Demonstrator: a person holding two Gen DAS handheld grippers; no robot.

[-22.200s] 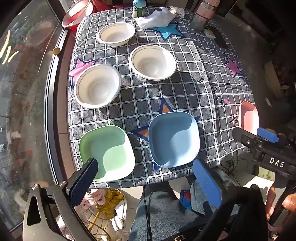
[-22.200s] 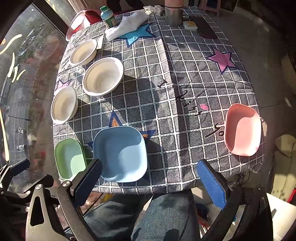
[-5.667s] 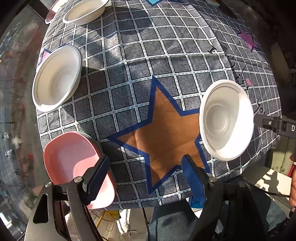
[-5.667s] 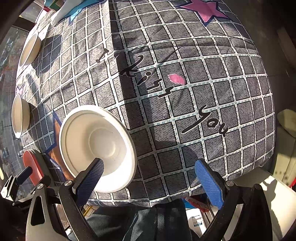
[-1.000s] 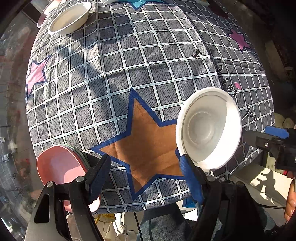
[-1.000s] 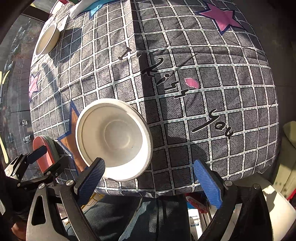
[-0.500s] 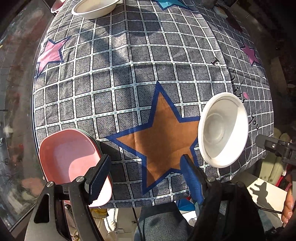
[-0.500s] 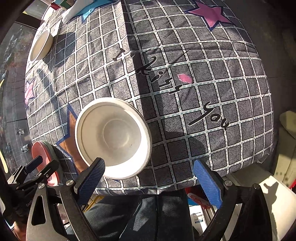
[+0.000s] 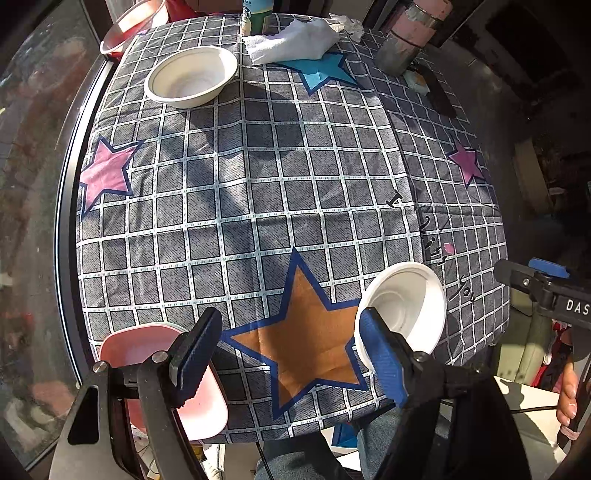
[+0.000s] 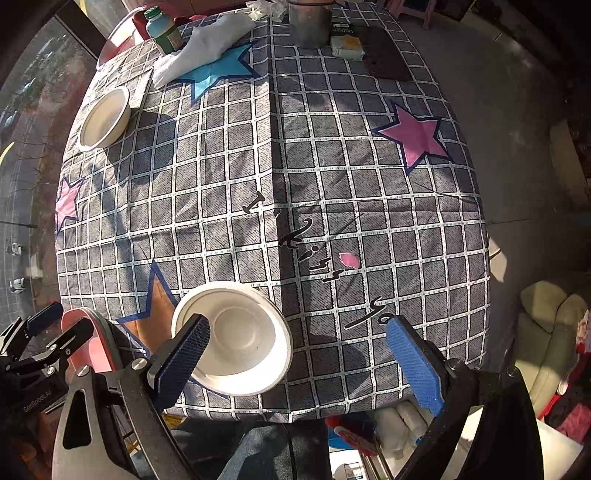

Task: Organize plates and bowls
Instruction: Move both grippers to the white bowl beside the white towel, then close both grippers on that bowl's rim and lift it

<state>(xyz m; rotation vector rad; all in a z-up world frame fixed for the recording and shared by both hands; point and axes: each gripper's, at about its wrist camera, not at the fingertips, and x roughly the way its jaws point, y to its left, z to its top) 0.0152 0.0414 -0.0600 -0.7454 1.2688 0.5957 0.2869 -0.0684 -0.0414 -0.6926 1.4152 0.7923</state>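
Observation:
A white bowl stack [image 9: 406,306] sits near the table's front edge, right of the orange star; it also shows in the right wrist view [image 10: 236,336]. A stack of plates with a pink one on top [image 9: 147,354] sits at the front left corner, and shows edge-on in the right wrist view [image 10: 88,339]. Another white bowl [image 9: 190,75] stands at the far left, also in the right wrist view [image 10: 105,118]. My left gripper [image 9: 288,350] is open and empty above the front edge. My right gripper [image 10: 299,354] is open and empty, just in front of the bowl stack.
At the table's far end are a white cloth [image 9: 295,40], a green bottle [image 10: 164,31], a metal cup [image 10: 308,22], a packet [image 10: 347,48] and a dark mat [image 10: 386,55]. A red basin [image 9: 129,26] sits beyond the far left corner.
Both grippers have pulled back and up, so more of the table shows. The white bowl stack stays by the front edge.

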